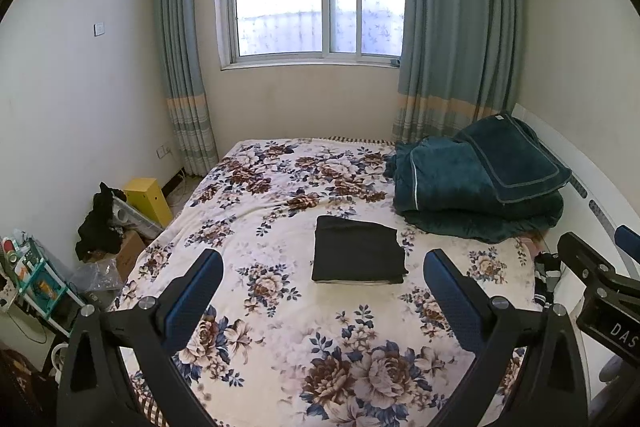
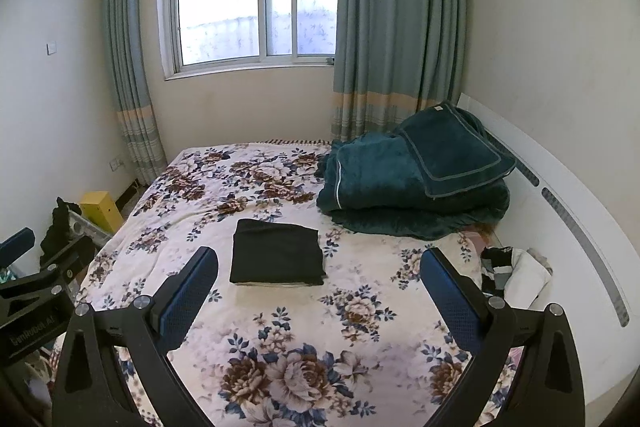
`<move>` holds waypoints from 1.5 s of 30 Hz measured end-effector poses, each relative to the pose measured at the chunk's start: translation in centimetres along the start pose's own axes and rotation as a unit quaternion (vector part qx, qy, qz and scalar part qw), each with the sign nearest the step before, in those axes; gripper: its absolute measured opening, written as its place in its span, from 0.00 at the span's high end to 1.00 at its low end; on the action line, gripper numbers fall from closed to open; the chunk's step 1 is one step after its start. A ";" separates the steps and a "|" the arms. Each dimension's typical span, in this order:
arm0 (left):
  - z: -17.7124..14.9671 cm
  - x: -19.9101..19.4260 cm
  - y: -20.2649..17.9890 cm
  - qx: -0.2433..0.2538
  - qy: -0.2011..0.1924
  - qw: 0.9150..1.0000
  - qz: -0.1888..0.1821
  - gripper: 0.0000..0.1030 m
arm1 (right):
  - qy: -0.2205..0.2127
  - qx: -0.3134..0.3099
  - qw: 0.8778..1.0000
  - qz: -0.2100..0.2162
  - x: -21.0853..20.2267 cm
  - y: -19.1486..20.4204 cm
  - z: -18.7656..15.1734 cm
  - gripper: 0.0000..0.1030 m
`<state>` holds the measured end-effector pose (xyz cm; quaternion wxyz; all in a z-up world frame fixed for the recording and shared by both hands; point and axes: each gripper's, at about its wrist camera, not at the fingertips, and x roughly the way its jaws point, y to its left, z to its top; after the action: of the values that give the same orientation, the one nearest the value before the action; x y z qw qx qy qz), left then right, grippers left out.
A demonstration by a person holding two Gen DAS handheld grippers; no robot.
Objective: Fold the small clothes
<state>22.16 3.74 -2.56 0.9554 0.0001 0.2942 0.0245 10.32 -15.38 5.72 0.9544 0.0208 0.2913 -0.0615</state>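
Note:
A black garment (image 1: 357, 250) (image 2: 277, 251) lies folded into a neat rectangle on the floral bedspread (image 1: 280, 339) (image 2: 304, 347), about mid-bed. My left gripper (image 1: 322, 263) hovers open above the near part of the bed, short of the garment, nothing between its blue pads. My right gripper (image 2: 318, 261) is also open and empty, held back from the garment, which sits a little left of its centre line. The right gripper's body shows at the right edge of the left wrist view, and the left one at the left edge of the right wrist view.
A dark green folded quilt (image 1: 476, 187) (image 2: 412, 179) is piled at the bed's far right by the white headboard (image 2: 560, 203). Striped and white clothes (image 2: 512, 273) lie by the headboard. Boxes, a yellow box (image 1: 148, 197) and clutter fill the floor on the left.

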 end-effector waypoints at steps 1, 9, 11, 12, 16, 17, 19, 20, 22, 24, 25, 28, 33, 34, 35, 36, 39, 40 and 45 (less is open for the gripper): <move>0.0 0.0 0.0 -0.001 0.001 1.000 0.000 0.01 | 0.000 0.001 1.000 0.000 0.0 0.0 0.0 0.01; -0.1 -0.3 0.3 -0.002 0.002 1.000 -0.002 0.01 | -0.001 0.001 1.000 -0.002 -0.1 0.1 -0.2 0.01; 0.0 -0.2 0.3 -0.002 0.001 1.000 -0.002 0.01 | 0.001 0.002 1.000 0.000 -0.2 0.3 -0.2 0.01; 0.0 -0.4 0.3 -0.002 0.001 1.000 -0.003 0.01 | 0.000 0.001 1.000 0.000 -0.3 0.3 -0.2 0.01; 0.1 -0.6 0.3 -0.003 -0.002 1.000 -0.002 0.01 | -0.001 0.001 1.000 0.000 -0.2 0.2 -0.2 0.01; 0.1 -0.6 0.4 -0.002 -0.002 1.000 -0.001 0.01 | -0.001 0.001 1.000 0.000 -0.3 0.3 -0.2 0.01; 0.1 -0.9 0.3 0.000 -0.004 1.000 0.001 0.01 | -0.002 0.001 1.000 0.000 -0.2 0.2 -0.2 0.01; 0.2 -1.1 0.2 0.000 -0.004 1.000 0.002 0.01 | -0.002 0.001 1.000 0.001 -0.2 0.3 -0.1 0.01; 0.2 -1.1 0.2 -0.001 -0.004 1.000 0.001 0.01 | -0.002 -0.001 1.000 0.000 -0.1 0.3 -0.1 0.01; 0.3 -1.2 0.1 0.000 -0.003 1.000 -0.001 0.01 | -0.001 0.000 1.000 0.002 -0.1 0.3 -0.1 0.01; 0.3 -1.2 0.0 0.000 -0.003 1.000 -0.001 0.01 | -0.002 0.001 1.000 0.001 -0.2 0.3 -0.1 0.01; 0.2 -1.5 -0.2 0.000 -0.003 1.000 -0.001 0.01 | -0.002 -0.001 1.000 0.001 -0.1 0.3 -0.1 0.01; 0.2 -1.6 -0.3 0.001 -0.004 1.000 0.006 0.01 | -0.001 0.000 1.000 0.002 -0.1 0.3 -0.2 0.01; 0.2 -1.6 -0.4 0.001 -0.004 1.000 0.004 0.01 | -0.002 0.000 1.000 0.001 -0.1 0.3 -0.2 0.01; 0.2 -1.6 -0.4 0.001 -0.003 1.000 0.004 0.01 | -0.002 0.001 1.000 -0.001 -0.1 0.3 -0.3 0.01; 0.2 -1.7 -0.4 0.000 -0.004 1.000 0.004 0.01 | -0.002 0.002 1.000 -0.001 -0.1 0.4 -0.2 0.01; 0.1 -1.7 -0.5 0.001 -0.005 1.000 0.003 0.01 | -0.002 0.000 1.000 -0.001 -0.2 0.6 -0.2 0.00; 0.1 -1.7 -0.5 0.001 -0.005 1.000 0.002 0.01 | -0.001 0.000 1.000 0.000 -0.3 0.6 -0.2 0.00; 0.1 -1.8 -0.5 0.001 -0.006 1.000 0.003 0.01 | -0.001 0.001 1.000 0.000 -0.6 0.8 -0.2 0.00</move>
<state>20.75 3.14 -1.45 0.9571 0.0024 0.2884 0.0267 9.82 -14.54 5.93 0.9548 0.0220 0.2899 -0.0616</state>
